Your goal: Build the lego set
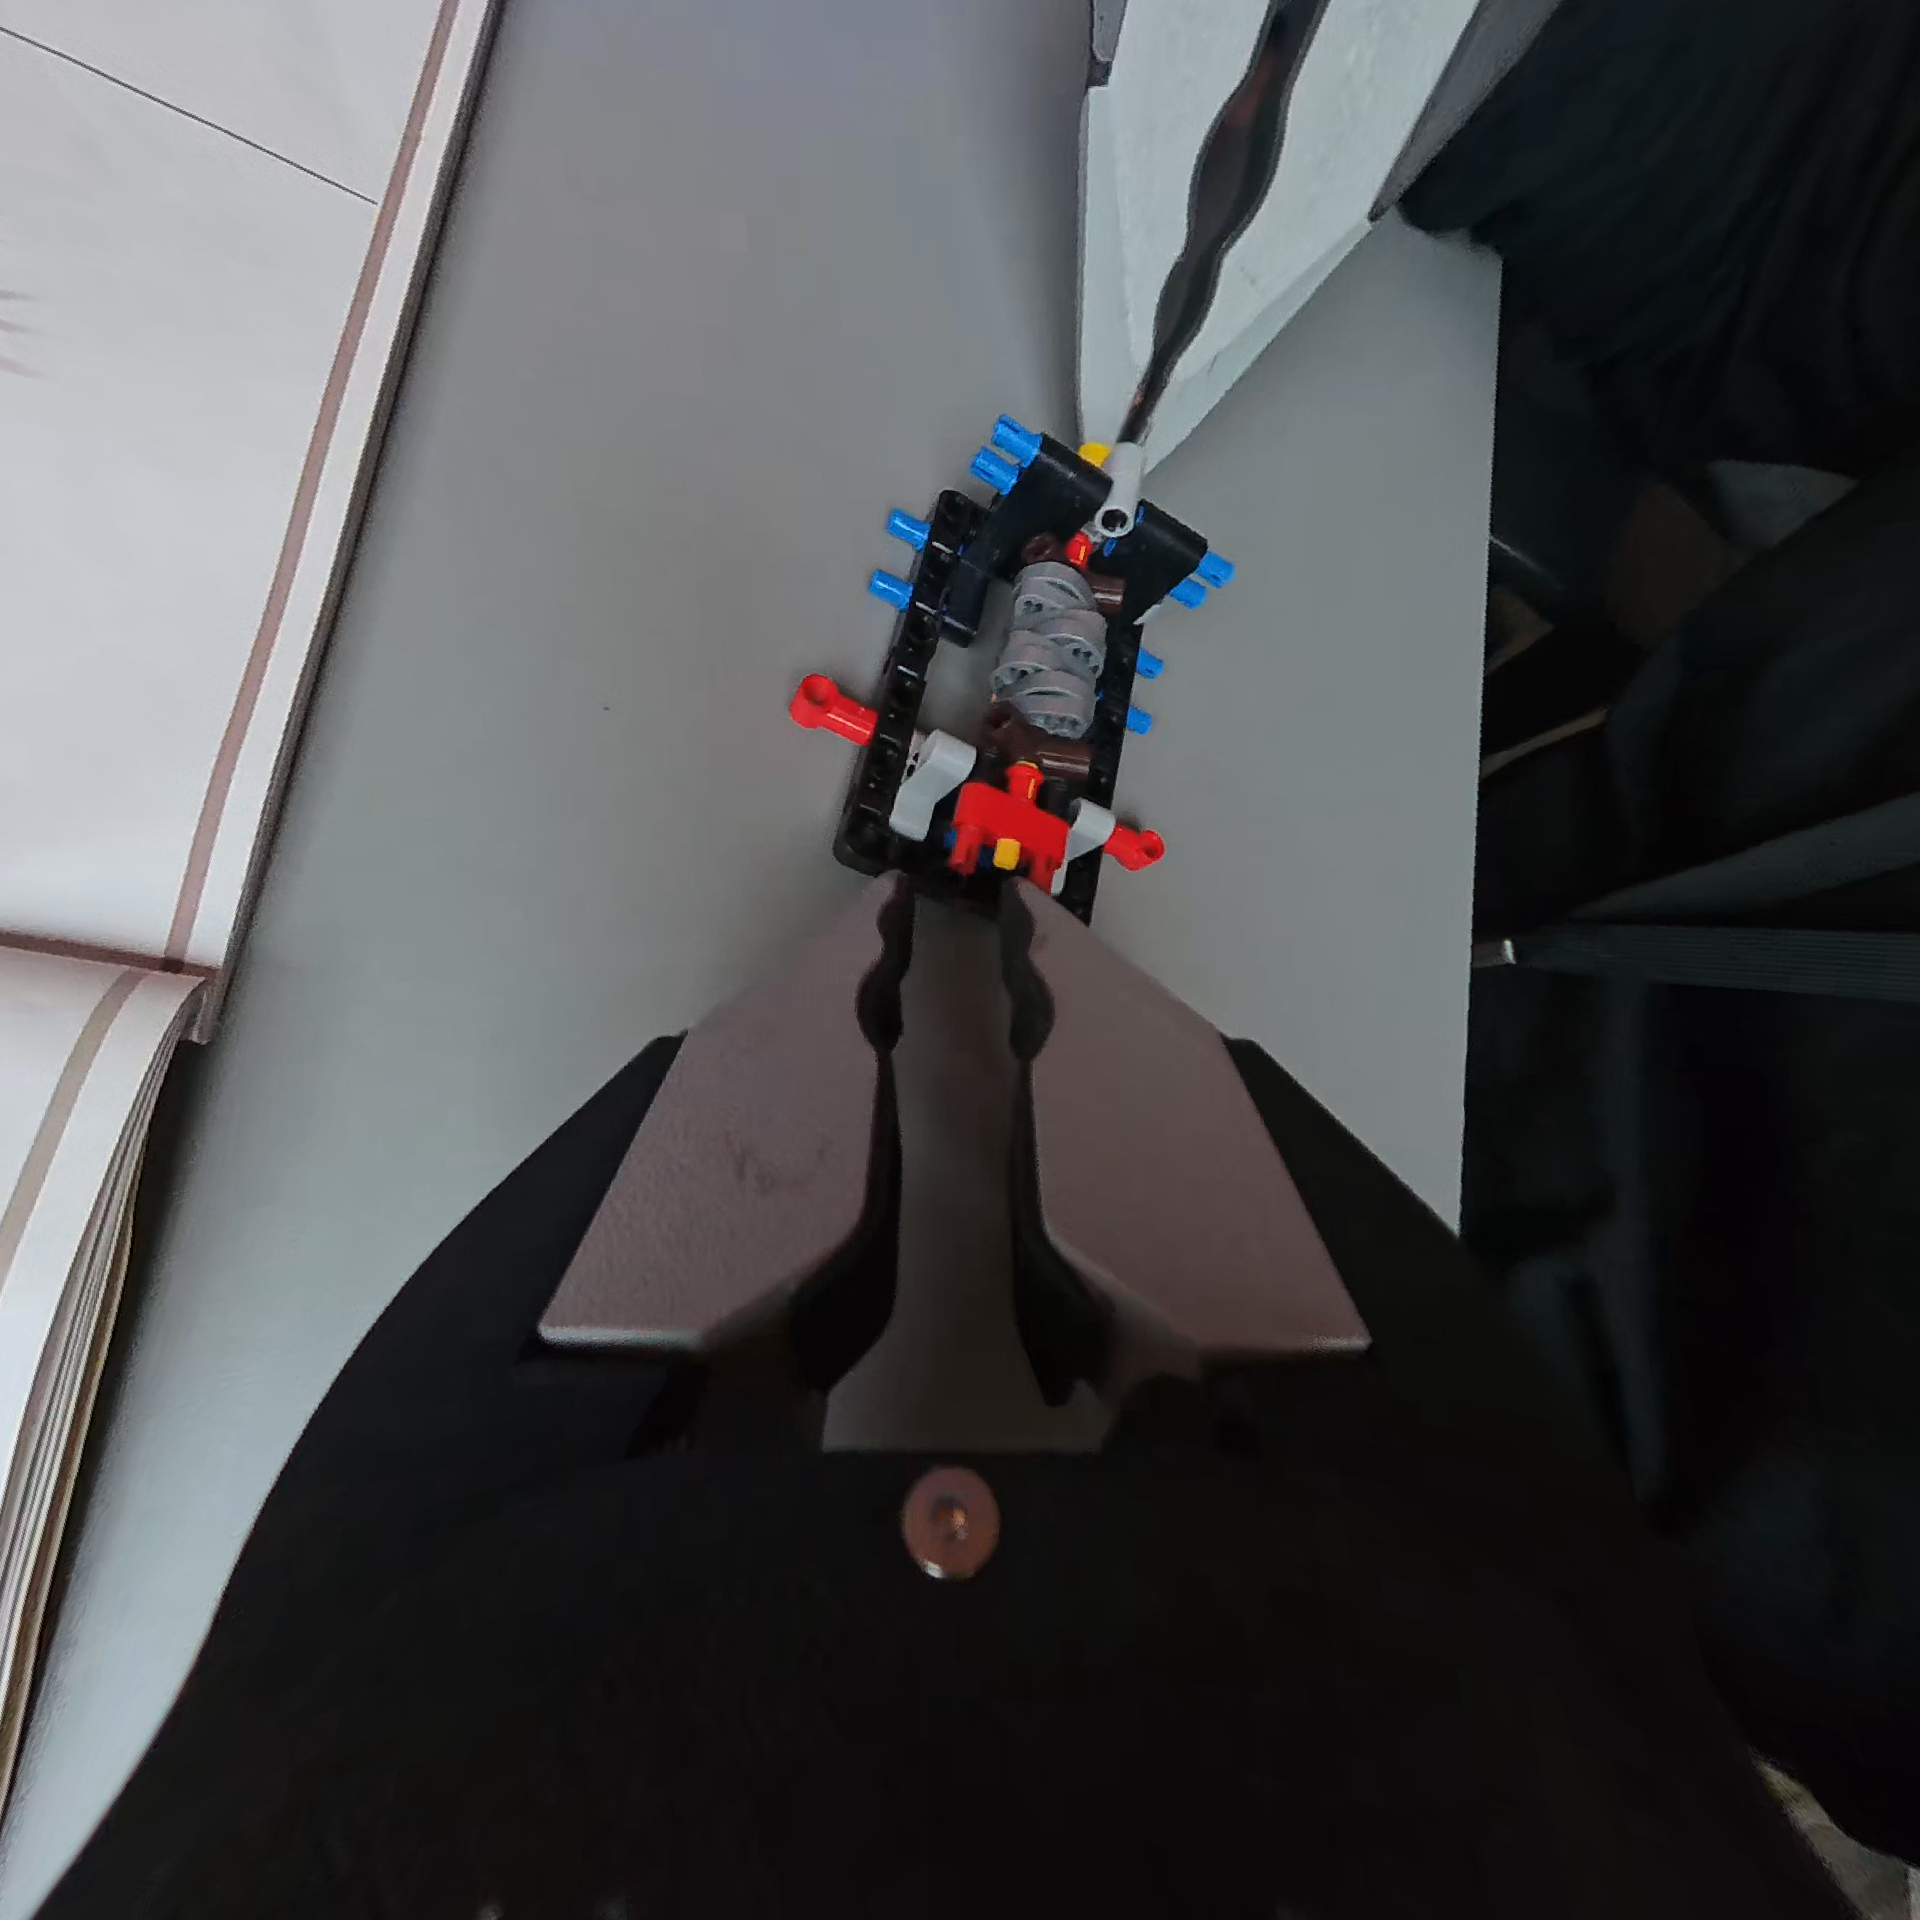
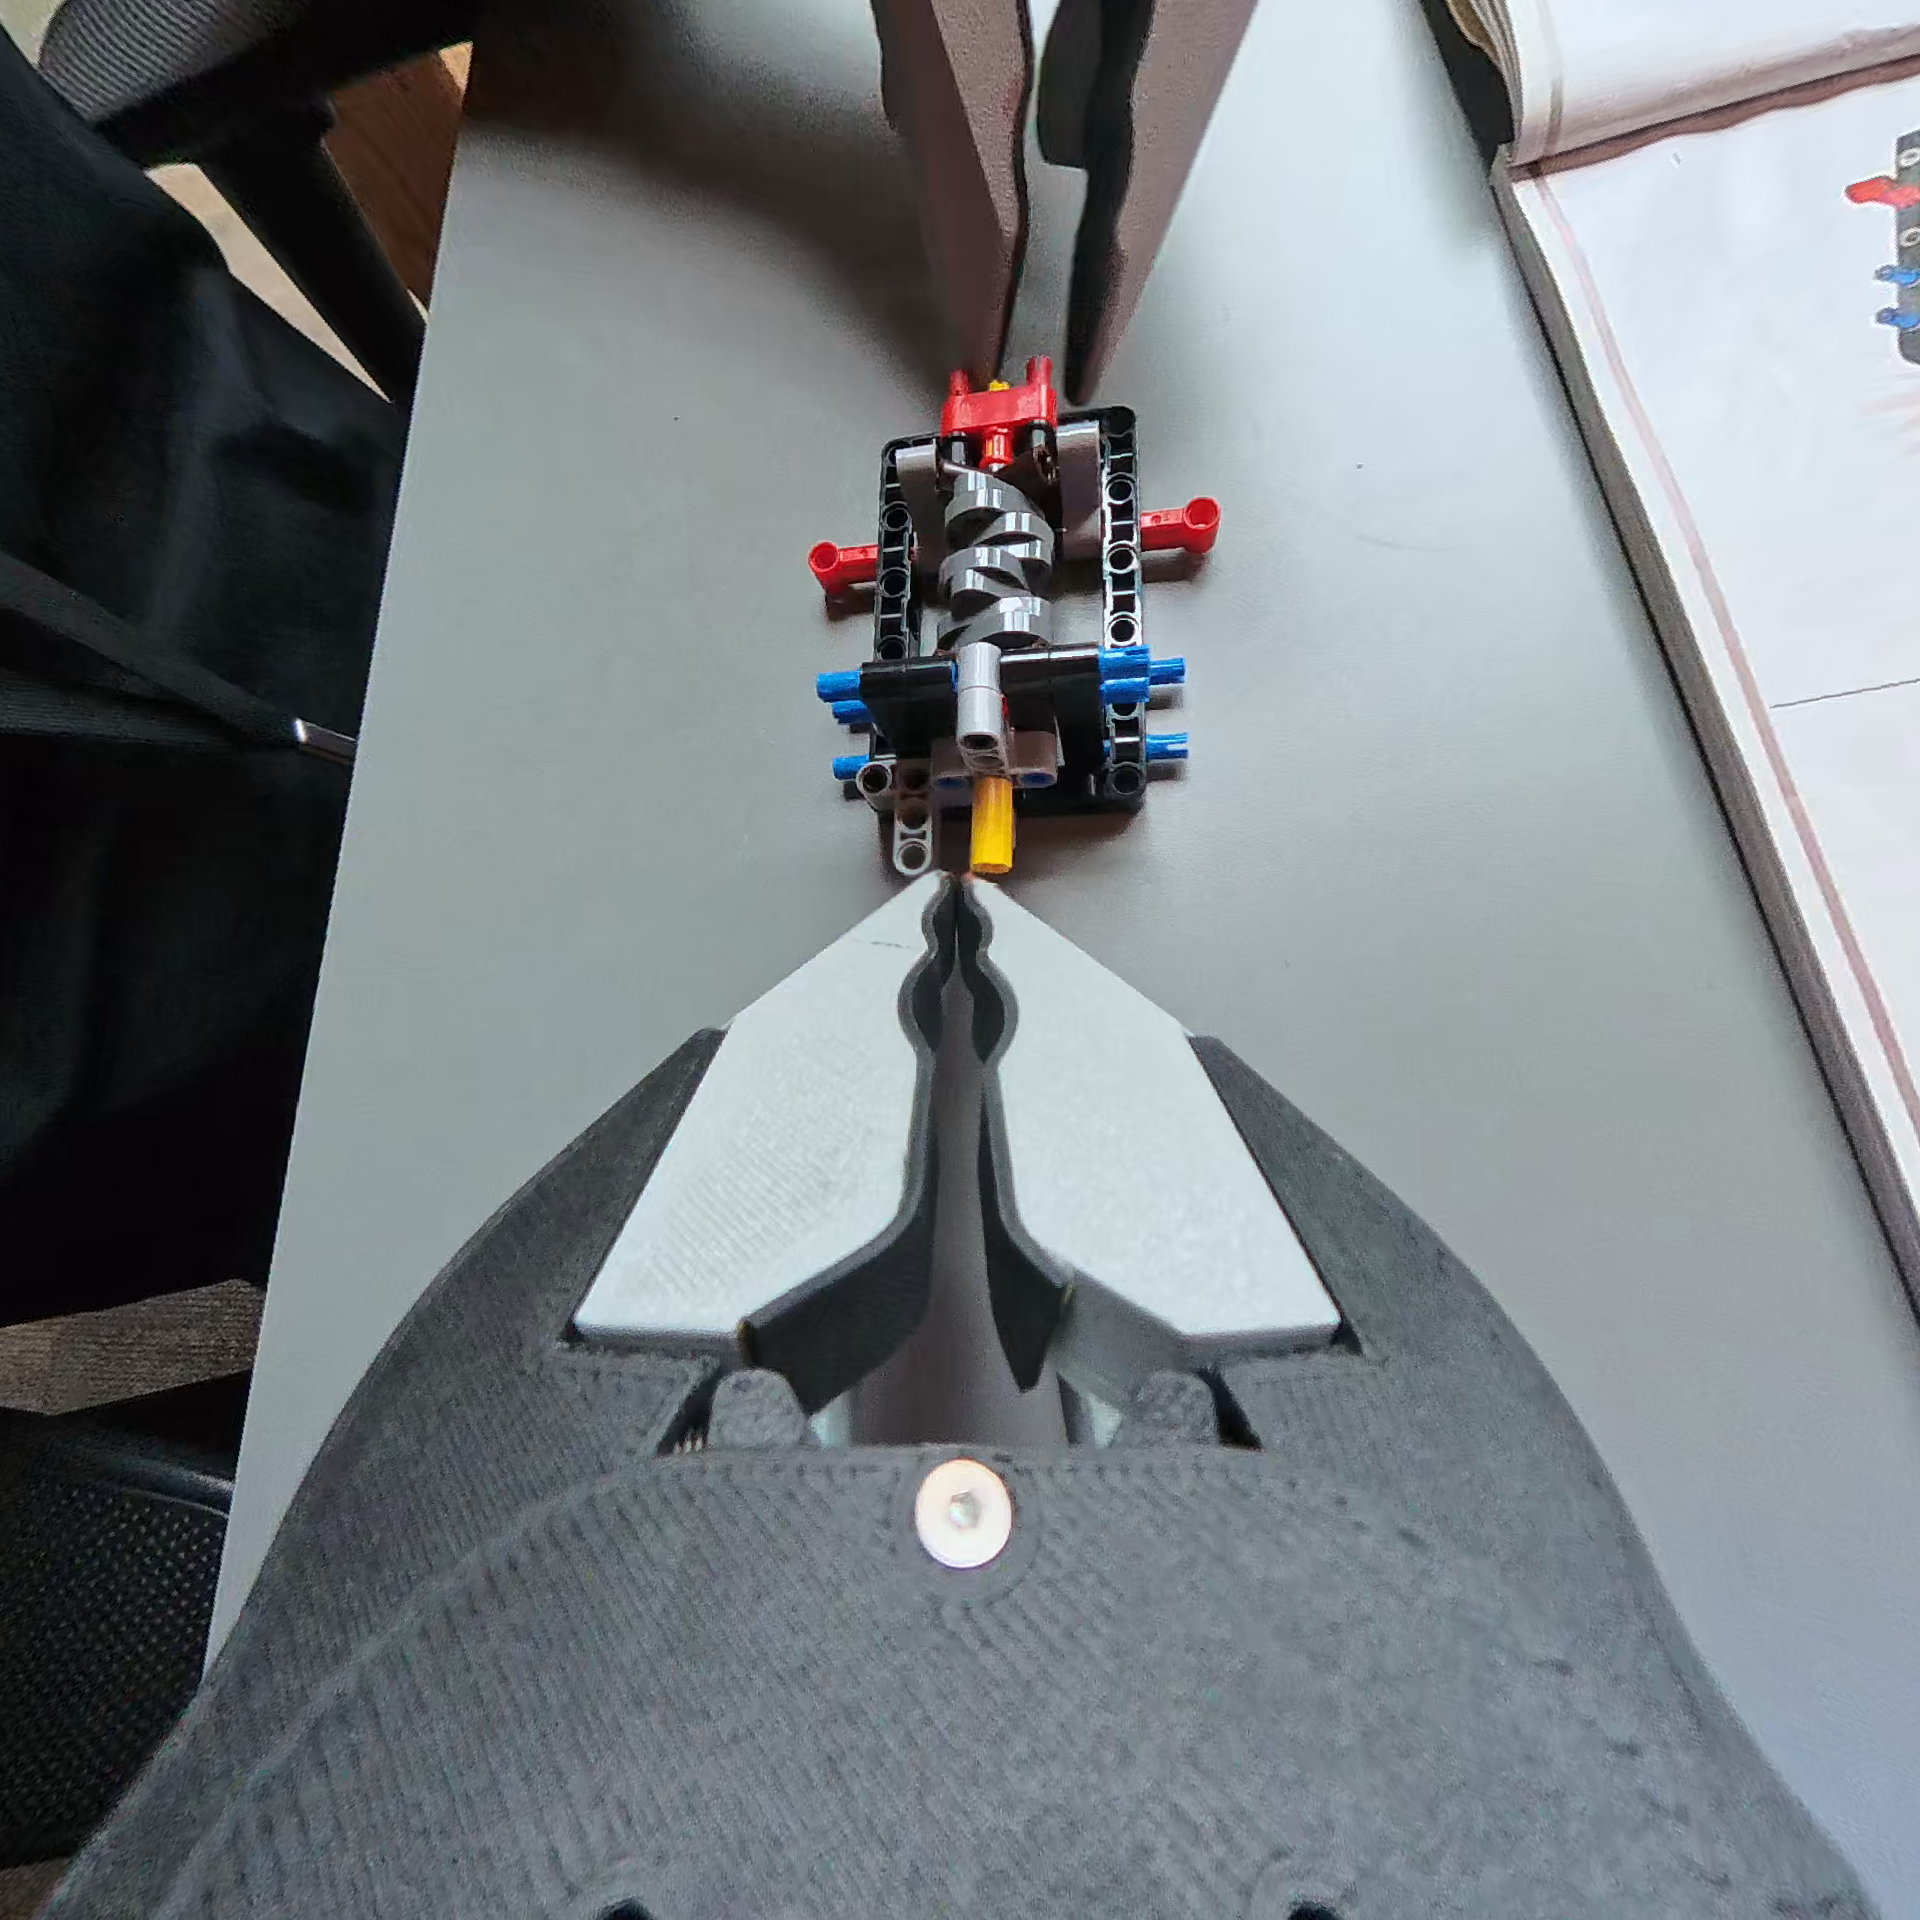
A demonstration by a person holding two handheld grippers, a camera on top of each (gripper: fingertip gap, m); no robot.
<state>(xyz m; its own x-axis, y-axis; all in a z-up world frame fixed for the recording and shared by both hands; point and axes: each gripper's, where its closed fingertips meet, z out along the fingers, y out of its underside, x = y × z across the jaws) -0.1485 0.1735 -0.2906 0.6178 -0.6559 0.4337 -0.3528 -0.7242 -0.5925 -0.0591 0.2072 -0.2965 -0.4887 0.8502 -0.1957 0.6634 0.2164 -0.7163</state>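
The lego assembly (image 1: 1003, 675) lies on the grey table (image 1: 623, 520). It is a black rectangular frame with a grey spiral gear along its middle, blue pins and red pins on its sides, and a red connector (image 1: 1008, 831) at one end. My left gripper (image 1: 958, 896) has brown-grey fingers closed on the frame's end by the red connector. In the right wrist view the assembly (image 2: 1003, 592) has a yellow axle (image 2: 990, 826) sticking out toward me. My right gripper (image 2: 956, 881) has light grey fingers, shut and empty, with its tips just short of the yellow axle.
An open instruction booklet (image 1: 156, 520) lies along one side of the table and also shows in the right wrist view (image 2: 1766, 312). A dark chair and black fabric (image 2: 156, 520) sit past the table's other edge (image 1: 1475, 727). The left gripper's tips are roughly 11 centimetres from the right gripper's.
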